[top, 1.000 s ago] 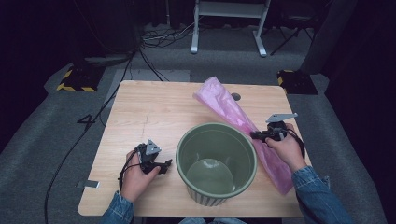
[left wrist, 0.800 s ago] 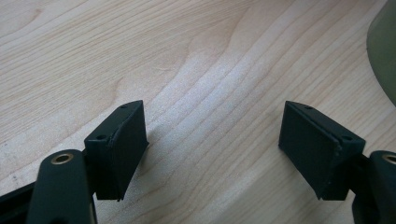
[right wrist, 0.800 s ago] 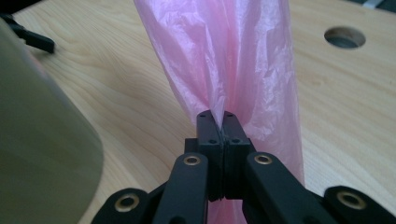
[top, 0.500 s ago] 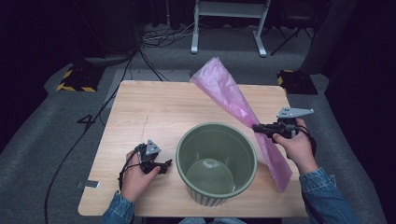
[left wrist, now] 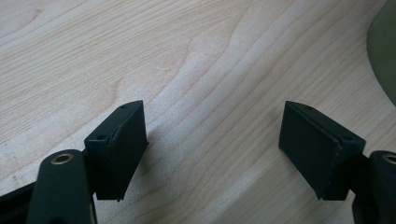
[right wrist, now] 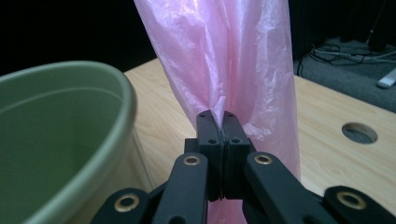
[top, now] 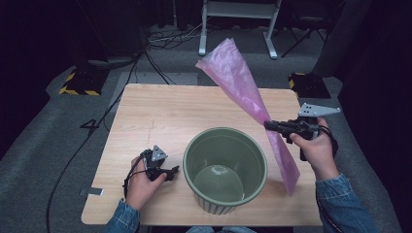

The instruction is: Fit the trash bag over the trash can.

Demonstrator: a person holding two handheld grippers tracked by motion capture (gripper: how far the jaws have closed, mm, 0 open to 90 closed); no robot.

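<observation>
From the high view, the right tongs [top: 268, 126] are clamped on a pink plastic bag [top: 243, 90] near its middle, holding it in the air to the right of the green bin [top: 224, 167]. The bag's long axis runs on a slant: its wide upper end rises up and away over the far part of the desk [top: 160, 116], while its lower tail hangs down beside the bin's right wall, outside the rim. The left tongs [top: 171, 171] rest low on the desk just left of the bin, so the bin stands between the two hands and the right hand is the one at the bag. In the left gripper view, the left tongs [left wrist: 212, 149] stand wide apart over bare wood with nothing between them, the bin's edge [left wrist: 384, 56] at the right. In the right gripper view, the right tongs [right wrist: 222, 123] are pressed together on a gathered fold of the bag [right wrist: 224, 56], which stands nearly upright ahead, and the bin's mouth [right wrist: 60, 135] opens to their left; to my eye the bag must shift that way to get over the rim.
</observation>
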